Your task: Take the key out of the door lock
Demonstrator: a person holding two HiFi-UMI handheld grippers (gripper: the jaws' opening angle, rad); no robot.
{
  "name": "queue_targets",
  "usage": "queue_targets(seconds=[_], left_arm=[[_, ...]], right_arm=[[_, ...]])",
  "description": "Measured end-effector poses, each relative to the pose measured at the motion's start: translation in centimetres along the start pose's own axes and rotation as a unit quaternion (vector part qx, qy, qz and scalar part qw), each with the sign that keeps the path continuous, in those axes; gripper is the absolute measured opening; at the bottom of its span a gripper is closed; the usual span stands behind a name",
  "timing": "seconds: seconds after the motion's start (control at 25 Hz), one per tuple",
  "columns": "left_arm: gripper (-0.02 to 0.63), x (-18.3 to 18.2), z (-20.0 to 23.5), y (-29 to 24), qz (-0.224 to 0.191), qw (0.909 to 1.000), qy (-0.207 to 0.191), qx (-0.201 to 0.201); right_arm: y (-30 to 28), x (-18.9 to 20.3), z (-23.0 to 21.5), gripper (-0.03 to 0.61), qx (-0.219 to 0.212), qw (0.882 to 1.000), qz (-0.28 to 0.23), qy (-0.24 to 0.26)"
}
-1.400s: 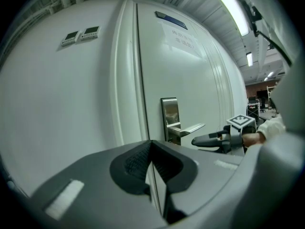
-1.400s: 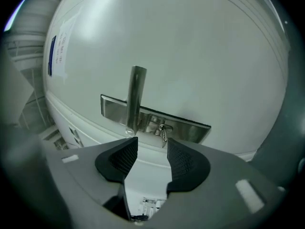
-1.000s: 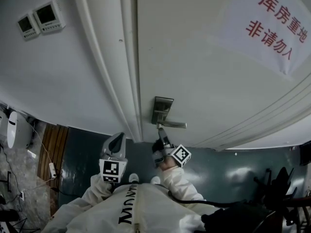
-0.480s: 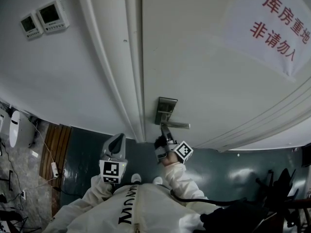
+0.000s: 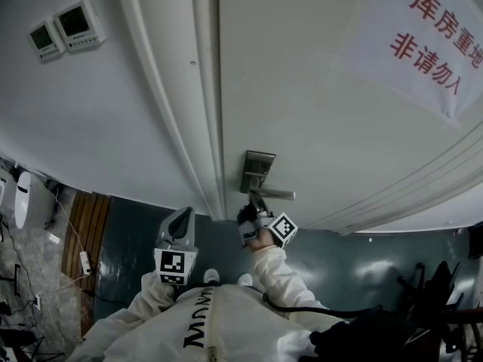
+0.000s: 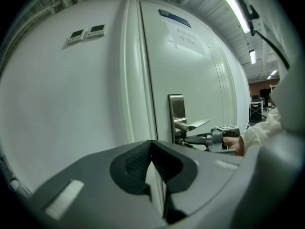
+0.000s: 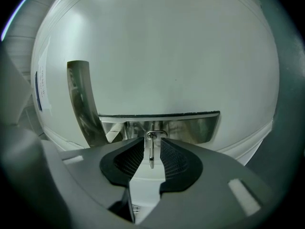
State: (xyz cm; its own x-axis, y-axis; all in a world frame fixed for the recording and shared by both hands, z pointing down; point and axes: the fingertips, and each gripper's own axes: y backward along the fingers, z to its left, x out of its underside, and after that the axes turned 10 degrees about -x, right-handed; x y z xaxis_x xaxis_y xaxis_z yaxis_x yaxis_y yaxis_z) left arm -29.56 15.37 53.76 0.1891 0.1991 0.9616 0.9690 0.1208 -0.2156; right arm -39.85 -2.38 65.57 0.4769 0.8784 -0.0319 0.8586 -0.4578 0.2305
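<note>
A small metal key (image 7: 151, 151) sticks out of the steel lock plate (image 7: 167, 127), beneath the lever handle (image 7: 82, 99). My right gripper (image 7: 151, 149) is up against the lock, its jaws closing around the key. The key hangs between the pads with a thin gap on each side. In the head view the right gripper (image 5: 251, 200) sits just under the handle (image 5: 275, 194) and plate (image 5: 256, 169), and the key itself is hidden. My left gripper (image 5: 179, 222) hangs lower left, away from the door, shut and empty, fingertips meeting (image 6: 151, 144).
The white door carries a paper sign (image 5: 432, 42) with red characters at upper right. The door frame (image 5: 185, 89) runs left of the lock. Two wall controllers (image 5: 64, 27) sit at upper left. My white-suited body (image 5: 219, 323) fills the bottom.
My right gripper has crept up closer to the lock plate and its jaws look narrower. The left gripper has stayed where it was.
</note>
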Motion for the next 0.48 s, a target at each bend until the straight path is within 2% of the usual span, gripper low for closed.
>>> queue_targets(seconds=[0.48], left_arm=[[0.0,0.03,-0.28,0.08,0.0,1.0,0.001,-0.001]], right_arm=[[-0.22,0.11,-0.28,0.035,0.006,1.0,0.0,-0.011]])
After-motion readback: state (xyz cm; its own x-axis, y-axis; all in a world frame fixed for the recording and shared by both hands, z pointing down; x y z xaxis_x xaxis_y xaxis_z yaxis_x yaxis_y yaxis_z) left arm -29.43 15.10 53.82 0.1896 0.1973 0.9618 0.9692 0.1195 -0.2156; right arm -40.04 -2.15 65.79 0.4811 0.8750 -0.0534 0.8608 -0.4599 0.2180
